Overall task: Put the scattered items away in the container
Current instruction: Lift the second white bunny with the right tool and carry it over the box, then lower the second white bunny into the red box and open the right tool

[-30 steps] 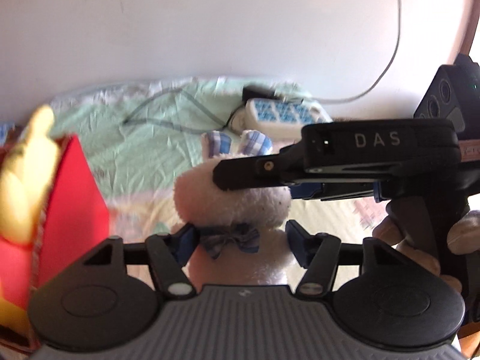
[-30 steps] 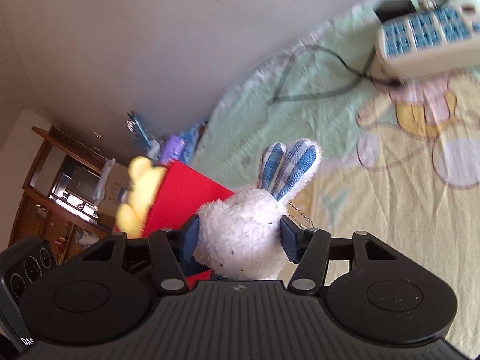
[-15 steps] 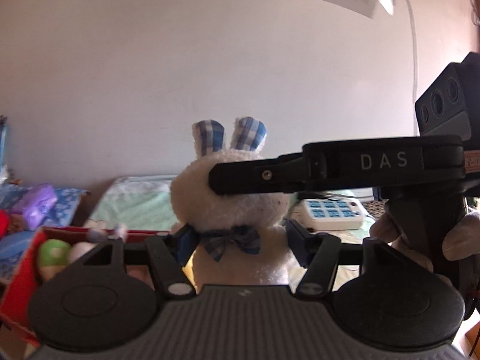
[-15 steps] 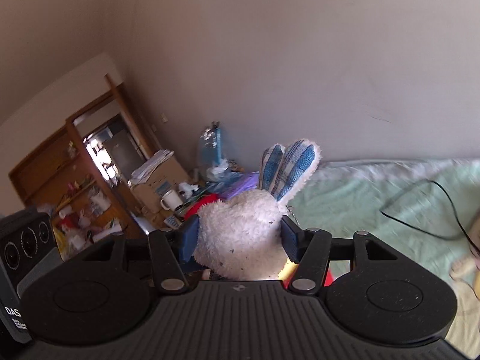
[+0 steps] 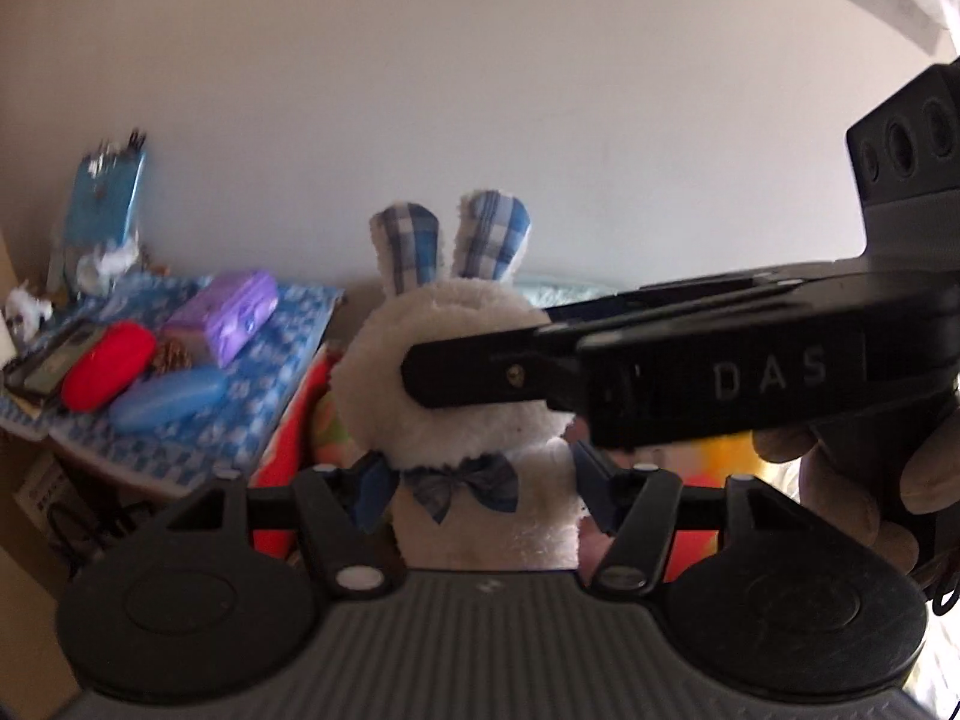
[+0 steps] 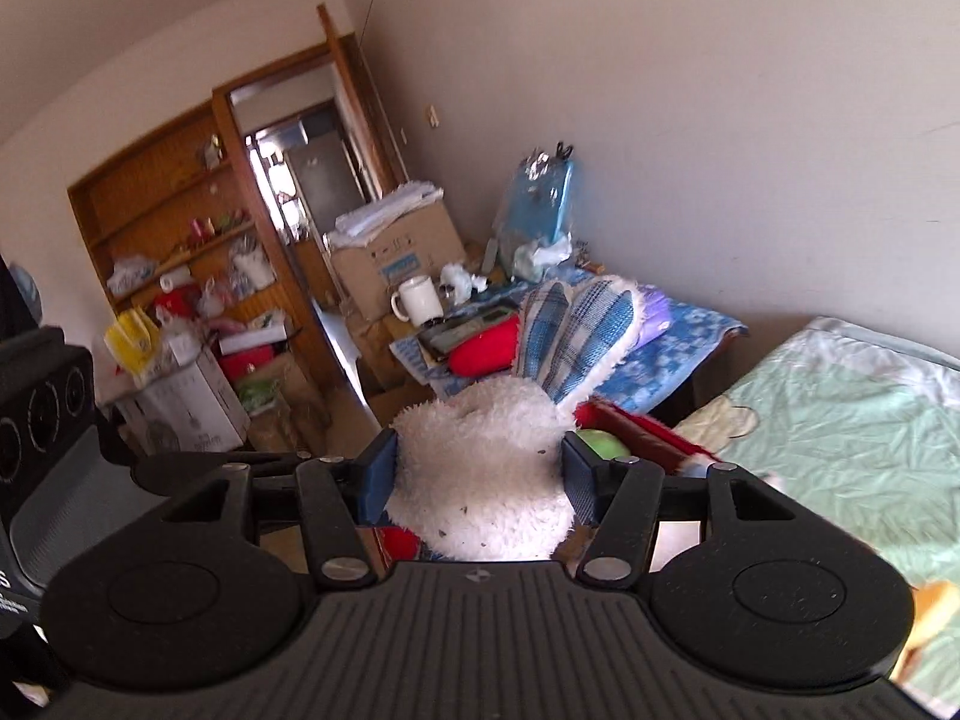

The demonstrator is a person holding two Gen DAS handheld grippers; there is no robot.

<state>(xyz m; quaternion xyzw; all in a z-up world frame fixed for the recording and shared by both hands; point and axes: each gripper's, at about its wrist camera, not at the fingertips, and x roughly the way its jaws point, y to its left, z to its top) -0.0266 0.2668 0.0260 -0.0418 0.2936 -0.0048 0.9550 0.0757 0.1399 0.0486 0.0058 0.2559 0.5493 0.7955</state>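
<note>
**Plush rabbit held over the red box, not yet dropped in**

Above the red box (image 6: 636,426) at the bed's edge, both grippers carry one white plush rabbit (image 5: 462,360) with blue checked ears. Judging by the green ball (image 6: 600,443) and other soft shapes already inside, the tidying is partly done; the rabbit is the piece in hand, and it has yet to be lowered and let go. Whether more items lie scattered on the green bedsheet (image 6: 840,420) cannot be told from these views. The left gripper (image 5: 480,489) has its blue pads about half spread, pressed on the rabbit's body just under the bow tie. The right gripper (image 6: 477,477) pinches the fluffy head from both sides, similarly half spread.
</note>
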